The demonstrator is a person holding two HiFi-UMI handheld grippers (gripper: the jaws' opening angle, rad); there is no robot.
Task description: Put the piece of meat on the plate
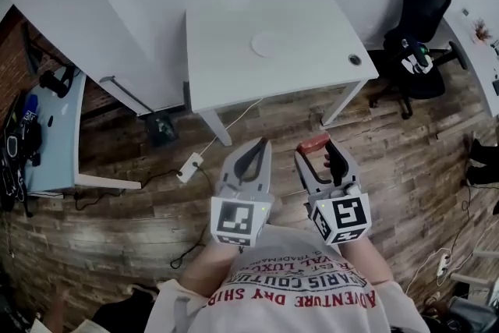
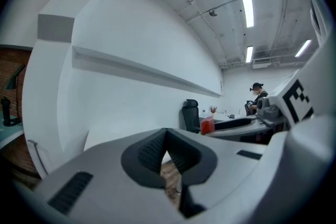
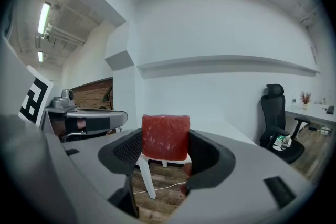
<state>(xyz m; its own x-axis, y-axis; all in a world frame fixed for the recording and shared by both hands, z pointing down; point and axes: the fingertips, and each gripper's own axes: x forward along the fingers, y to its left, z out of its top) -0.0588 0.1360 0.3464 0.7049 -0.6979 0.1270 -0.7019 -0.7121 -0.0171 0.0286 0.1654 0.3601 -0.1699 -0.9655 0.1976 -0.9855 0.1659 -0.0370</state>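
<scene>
Carry step: right gripper jaws clamped on the red piece of meat, in the air well short of the plate on the white surface, left gripper jaws together and empty, so next likely reach forward and lower over the plate.

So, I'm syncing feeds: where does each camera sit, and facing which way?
Head view: on the person's head, facing steeply down at the white table and plate; both forearms, left claw and right claw show.
Left gripper view: rides the left claw, facing along its shut jaws toward a white wall.
Right gripper view: rides the right claw, facing along jaws clamping the meat.
Shared: both gripper views show the office chair and the other claw.
</scene>
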